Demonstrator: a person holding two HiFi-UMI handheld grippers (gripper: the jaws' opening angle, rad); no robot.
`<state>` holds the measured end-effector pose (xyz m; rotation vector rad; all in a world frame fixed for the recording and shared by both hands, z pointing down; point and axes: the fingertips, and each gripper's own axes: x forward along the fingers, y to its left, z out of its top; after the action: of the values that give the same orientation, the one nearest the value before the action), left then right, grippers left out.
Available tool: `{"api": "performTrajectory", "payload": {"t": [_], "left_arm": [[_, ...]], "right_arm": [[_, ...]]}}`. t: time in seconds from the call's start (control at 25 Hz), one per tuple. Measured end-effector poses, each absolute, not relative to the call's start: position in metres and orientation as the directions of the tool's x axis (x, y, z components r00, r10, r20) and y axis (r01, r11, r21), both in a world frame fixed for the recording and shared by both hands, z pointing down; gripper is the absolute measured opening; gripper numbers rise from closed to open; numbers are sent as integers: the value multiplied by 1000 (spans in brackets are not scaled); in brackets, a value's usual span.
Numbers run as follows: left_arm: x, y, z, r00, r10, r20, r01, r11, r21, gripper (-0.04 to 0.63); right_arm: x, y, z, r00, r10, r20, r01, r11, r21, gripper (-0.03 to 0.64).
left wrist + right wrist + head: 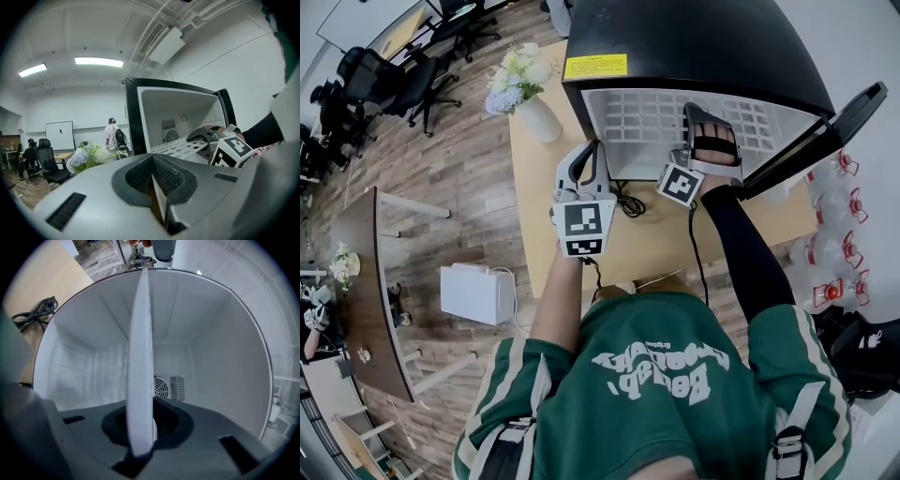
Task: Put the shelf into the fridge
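**A:** Which step is this?

**B:** The insertion itself, I'd say. The shelf (642, 122) lies about level and well inside the fridge (694, 47). The right tongs (709, 124) are clamped on its front edge, toward the right side.

**A:** And the other hand?

**B:** The left tongs (589, 155) are closed on nothing. They are held outside the opening, before the fridge's left side and above the table (656, 253), apart from the shelf.

**A:** How does the shelf sit relative to the right tongs?

**B:** It runs straight out ahead of them. Its edge is pinched between the jaws, and the panel reaches toward the back wall, where the fan vent (164, 387) shows.

**A:** What does the next move call for?

**B:** Probably a push further back, keeping the shelf level so neither side jams, then letting go and drawing the tongs out past the door (825, 131). I can't tell whether it rests on its side supports yet.
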<state>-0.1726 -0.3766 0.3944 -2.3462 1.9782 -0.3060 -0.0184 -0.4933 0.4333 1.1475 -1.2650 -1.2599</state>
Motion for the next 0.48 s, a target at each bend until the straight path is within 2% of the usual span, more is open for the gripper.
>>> {"api": "performTrajectory", "payload": {"t": [0.48], "left_arm": [[-171, -380, 394, 152, -982, 113, -969, -171, -179, 0]], "right_arm": [[-19, -503, 433, -82, -997, 11, 12, 10, 1000, 51]]}}
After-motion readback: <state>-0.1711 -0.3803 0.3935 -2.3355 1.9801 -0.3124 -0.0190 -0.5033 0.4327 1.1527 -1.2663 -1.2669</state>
